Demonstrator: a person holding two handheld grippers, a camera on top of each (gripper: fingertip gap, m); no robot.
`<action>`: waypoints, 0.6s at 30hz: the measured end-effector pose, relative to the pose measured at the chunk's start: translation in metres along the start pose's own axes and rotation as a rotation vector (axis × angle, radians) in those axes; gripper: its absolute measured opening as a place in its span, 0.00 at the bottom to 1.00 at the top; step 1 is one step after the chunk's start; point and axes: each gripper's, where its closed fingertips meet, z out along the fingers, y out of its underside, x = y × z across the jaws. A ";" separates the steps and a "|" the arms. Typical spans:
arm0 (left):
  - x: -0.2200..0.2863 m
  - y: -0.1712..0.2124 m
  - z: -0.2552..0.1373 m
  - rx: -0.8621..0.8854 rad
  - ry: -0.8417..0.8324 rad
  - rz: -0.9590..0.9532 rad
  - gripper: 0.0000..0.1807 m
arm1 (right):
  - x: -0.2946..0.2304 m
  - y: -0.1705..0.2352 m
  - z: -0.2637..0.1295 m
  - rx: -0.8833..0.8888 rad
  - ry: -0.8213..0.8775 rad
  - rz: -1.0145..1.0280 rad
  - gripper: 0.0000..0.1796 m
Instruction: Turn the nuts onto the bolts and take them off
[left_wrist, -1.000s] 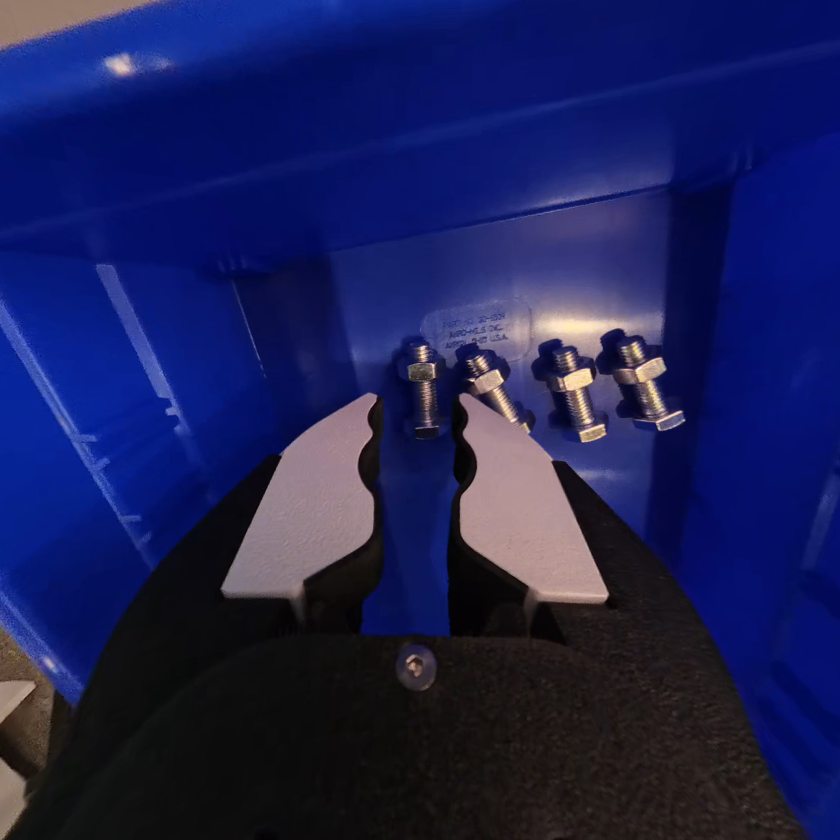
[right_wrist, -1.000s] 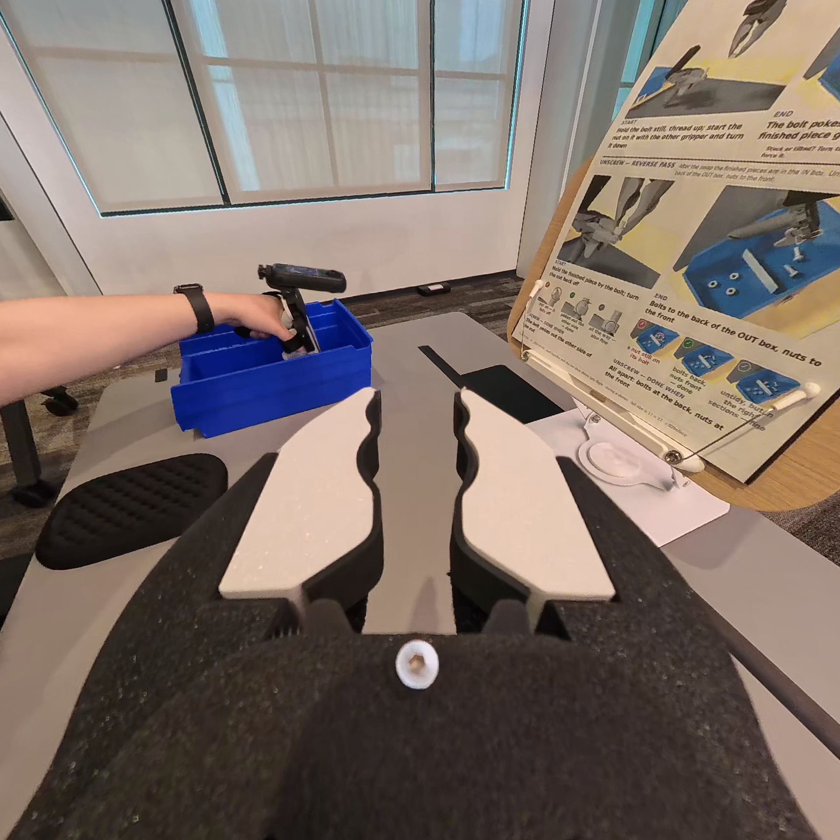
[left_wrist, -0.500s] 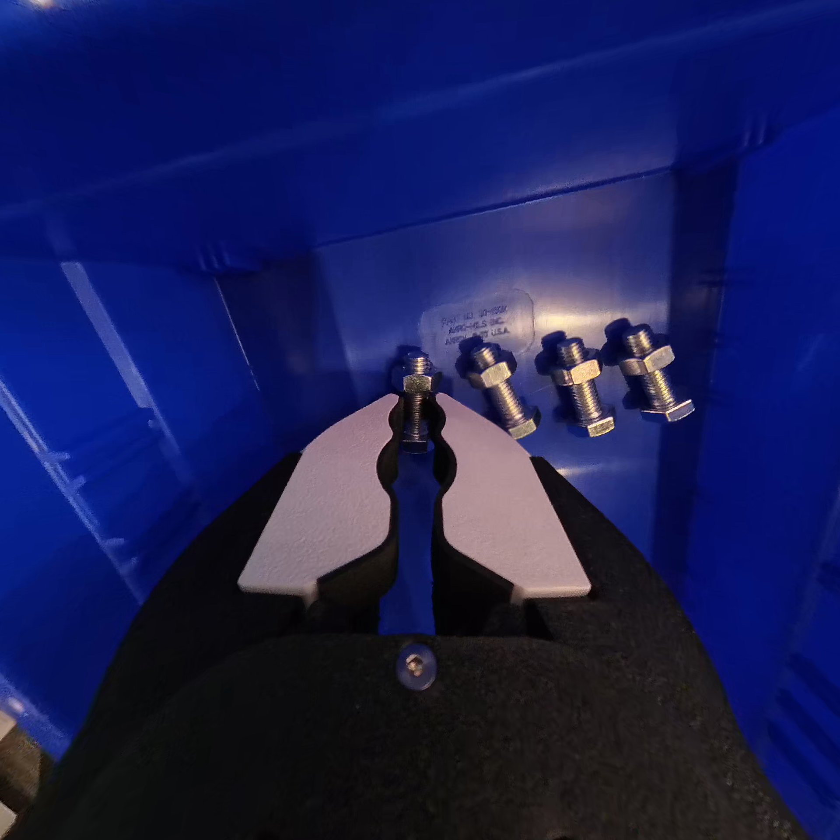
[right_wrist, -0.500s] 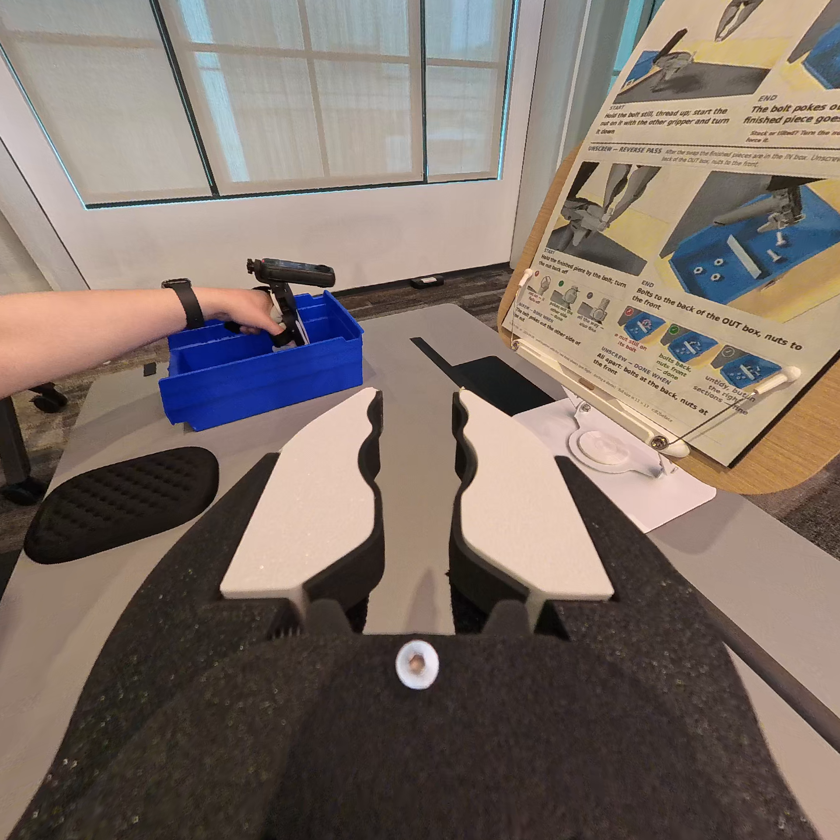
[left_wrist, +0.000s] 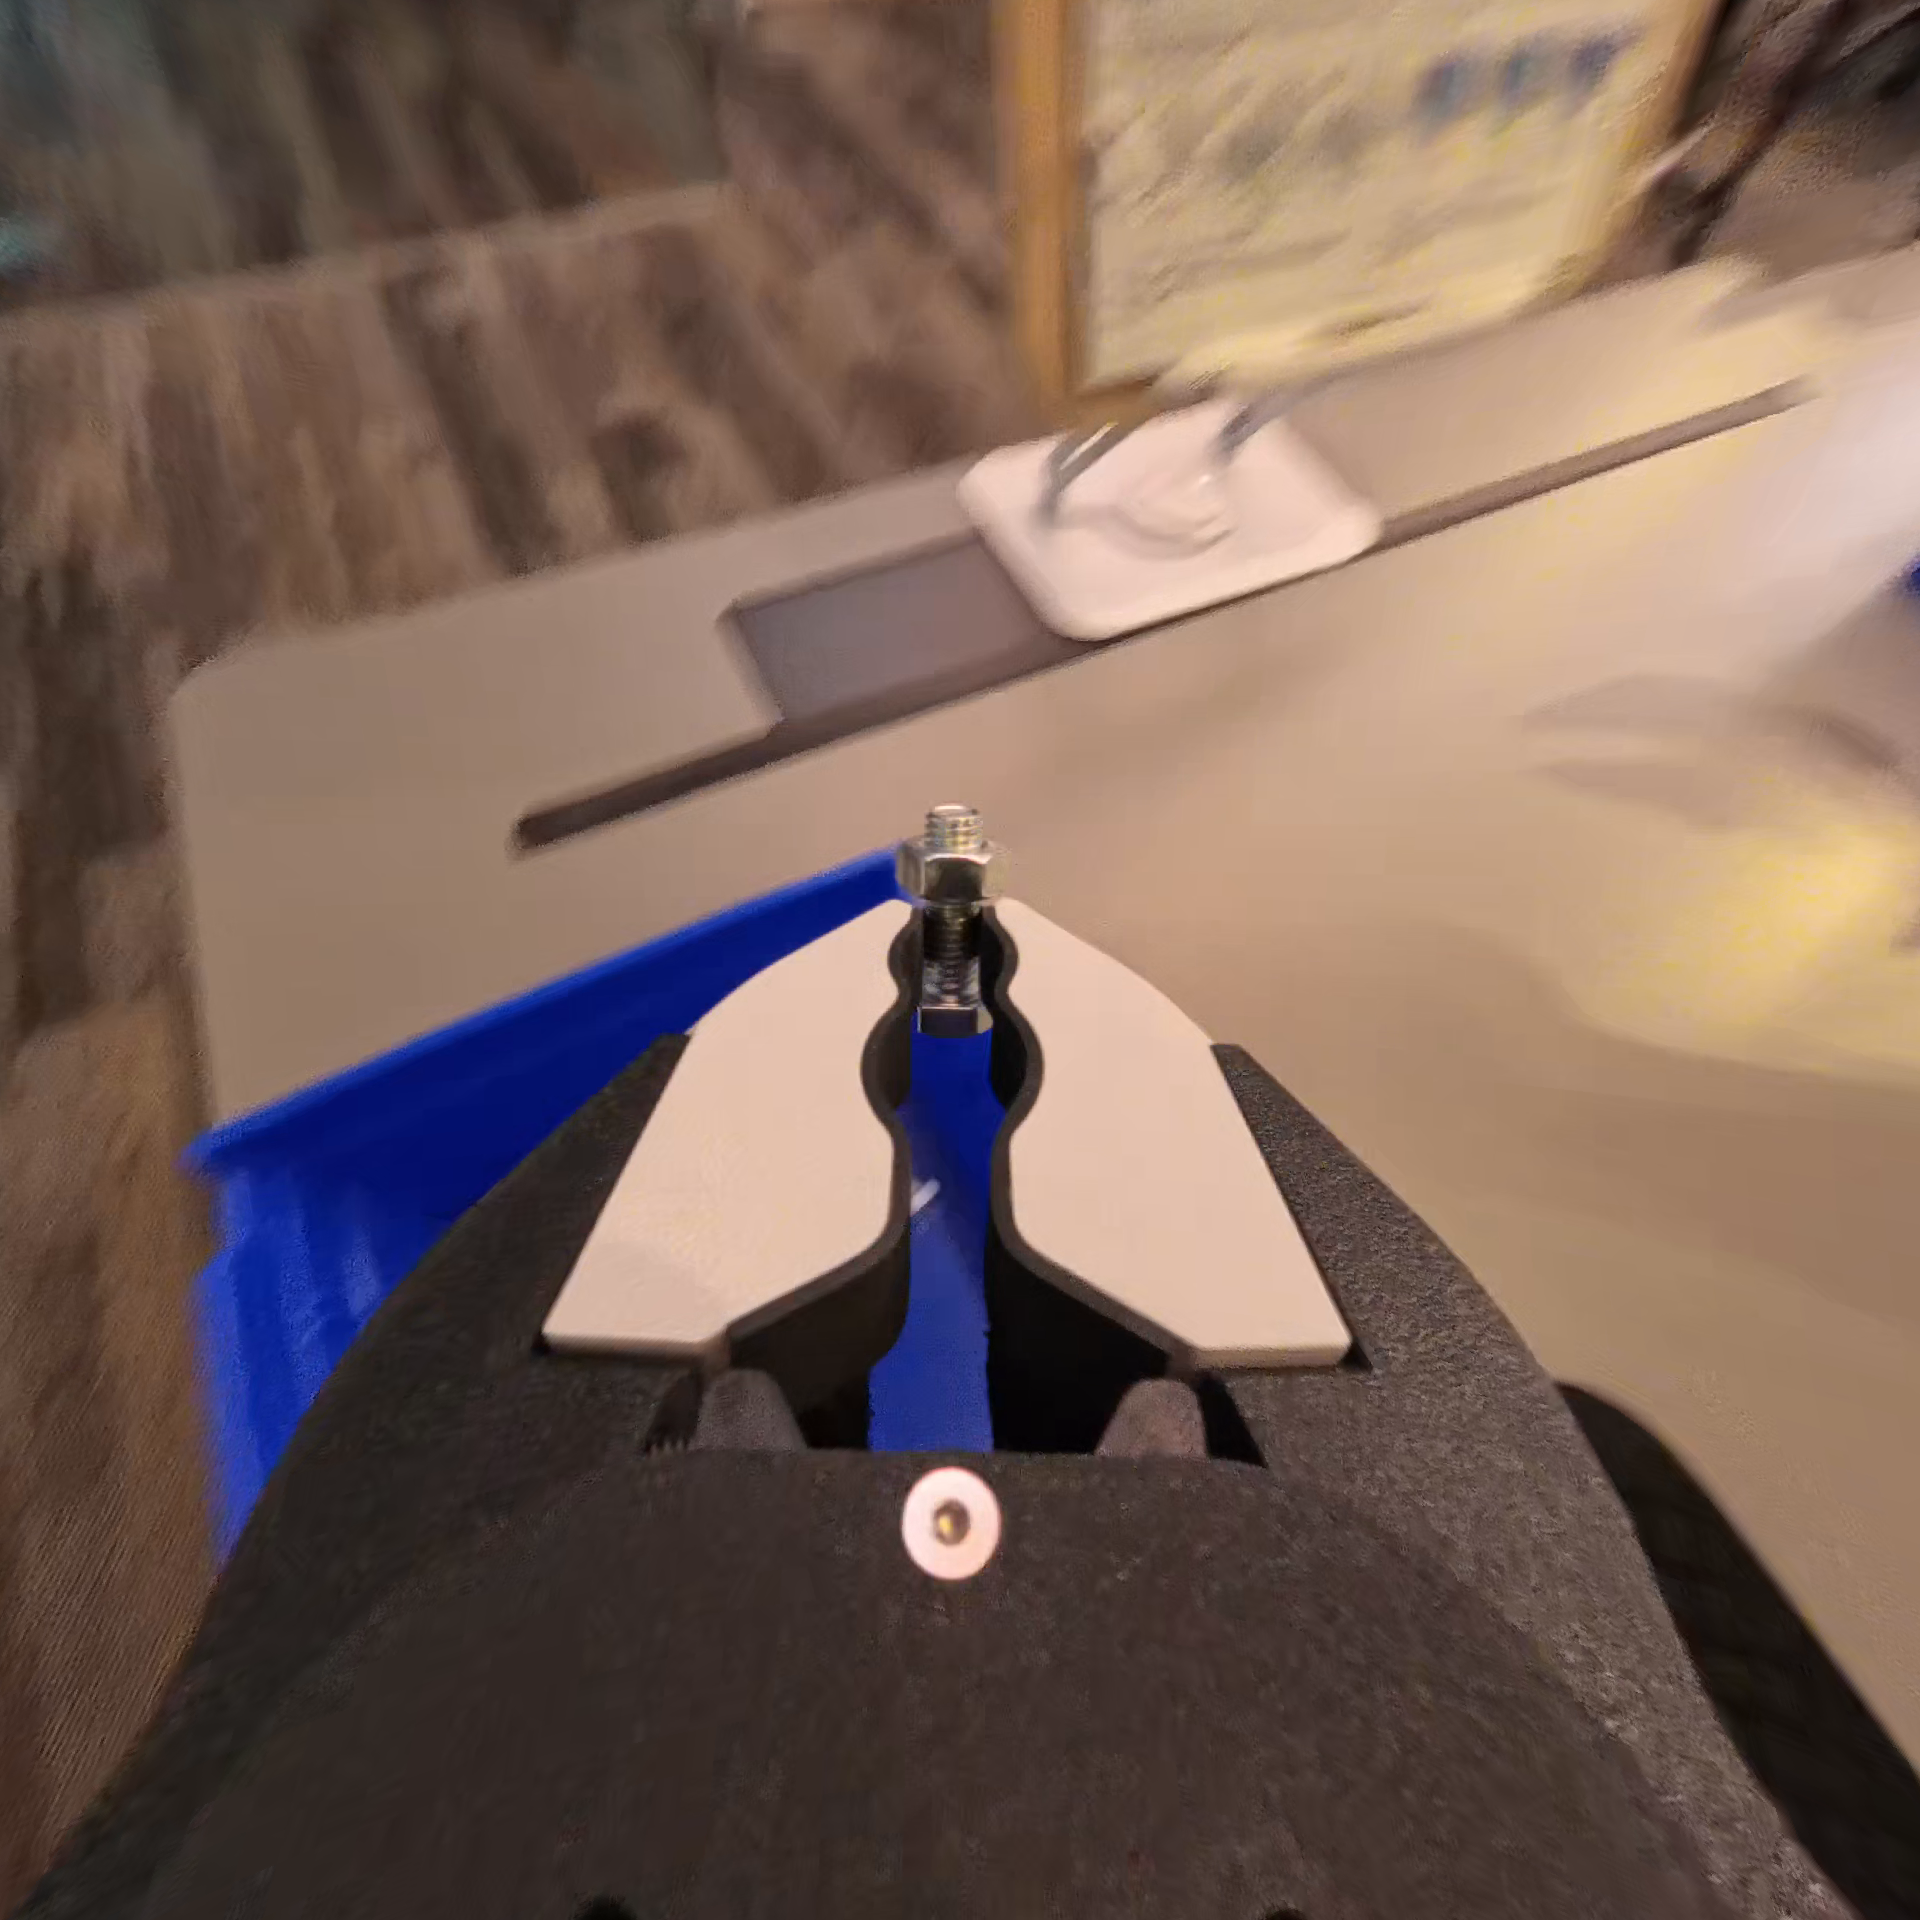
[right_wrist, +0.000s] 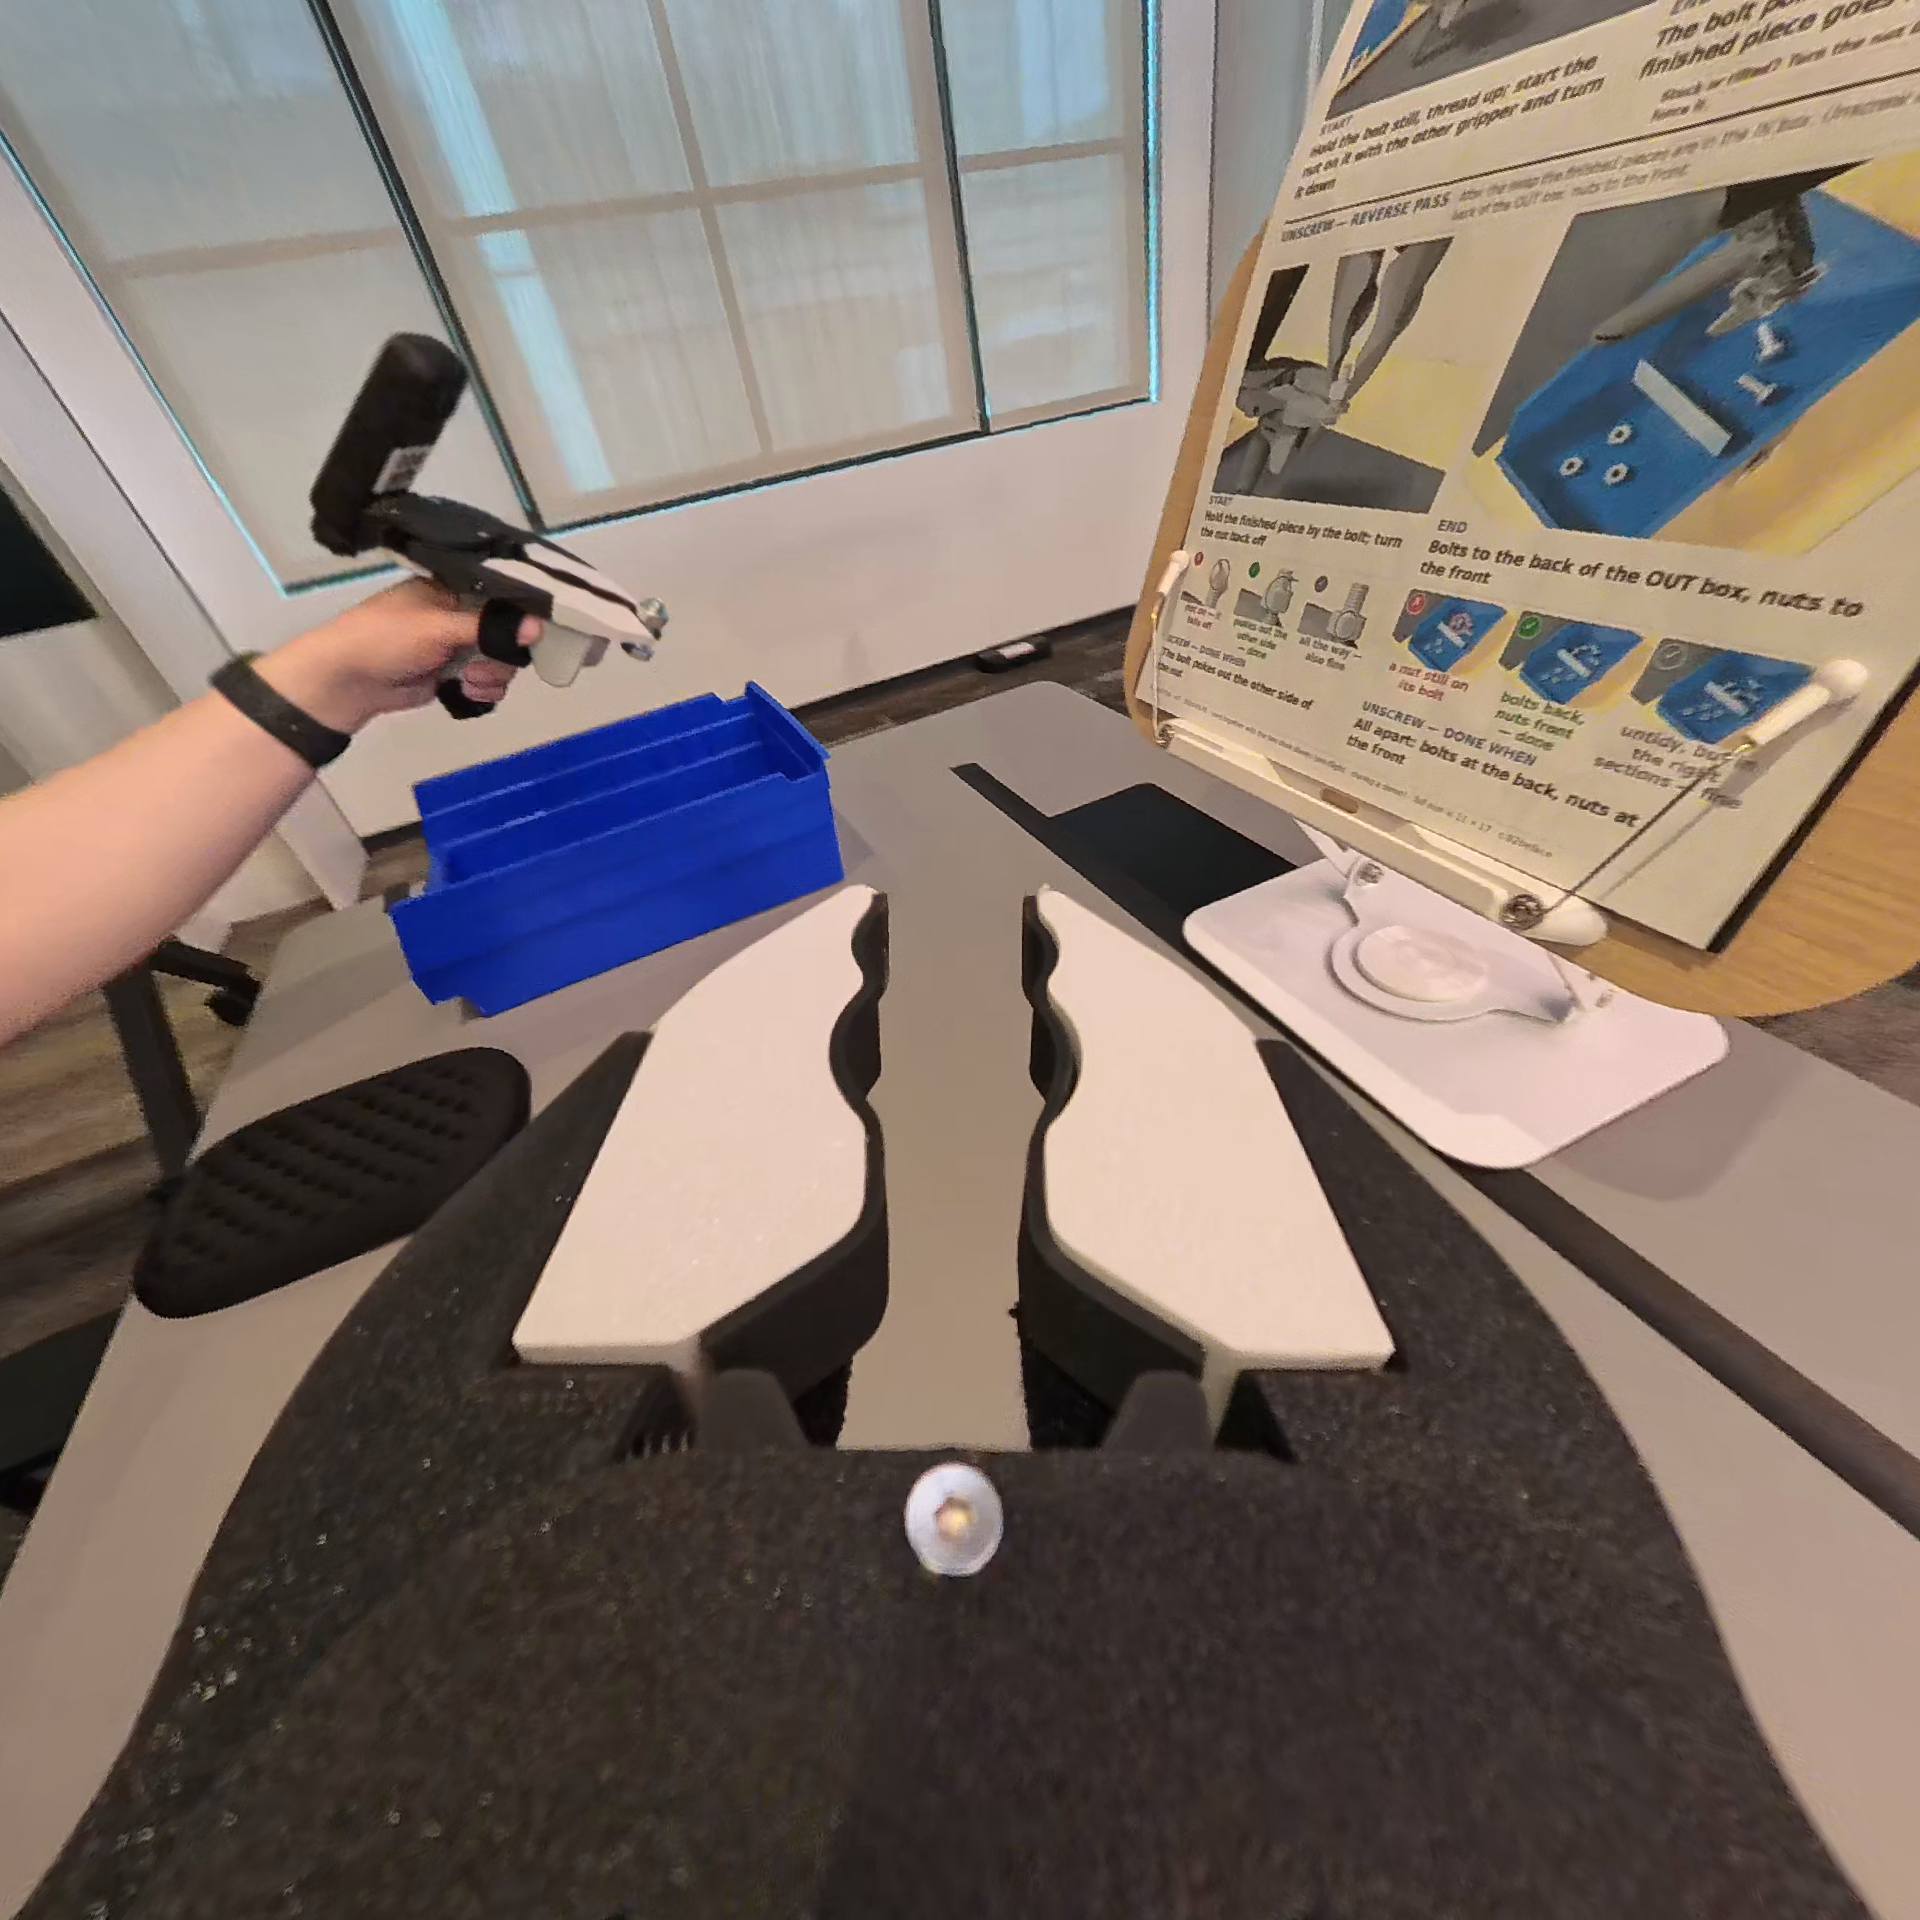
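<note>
The grey tabletop (right_wrist: 935, 810) now fills the left wrist view, where half a second ago only the inside of the blue bin (right_wrist: 623, 821) and its row of bolts showed; that bin now sits below and behind the left hand-held gripper (left_wrist: 948, 914), with just its rim and outer wall in sight there. In the right wrist view the bin stands toward the far left of the tabletop, its dividers visible but its contents hidden by the walls. A large instruction board (right_wrist: 1579, 436) with printed text and pictures leans on a white stand (right_wrist: 1455, 1029) at the right, blurred in the left wrist view. A black dimpled pad (right_wrist: 332, 1174) lies near the left edge of the tabletop. A person's hand (right_wrist: 416, 655) has lifted the left hand-held gripper clear above the bin, where before it reached down inside. Its fingers are closed narrowly on the shank of a bolt (left_wrist: 948, 977), head toward the camera, threaded end pointing away, with a nut (left_wrist: 951, 868) threaded on just beyond the fingertips. The right hand-held gripper (right_wrist: 954, 914) hovers over the tabletop, fingers parted with nothing between them, much as before.
</note>
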 end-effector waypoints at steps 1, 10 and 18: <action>0.029 -0.014 0.000 0.061 0.067 0.029 0.05 | -0.002 -0.001 0.002 0.009 -0.016 0.008 0.13; 0.279 -0.084 0.030 0.365 0.629 0.170 0.05 | -0.064 -0.037 0.000 0.143 -0.223 -0.137 0.12; 0.363 -0.087 0.080 0.448 0.867 0.193 0.05 | -0.102 -0.047 -0.019 0.126 -0.317 -0.219 0.13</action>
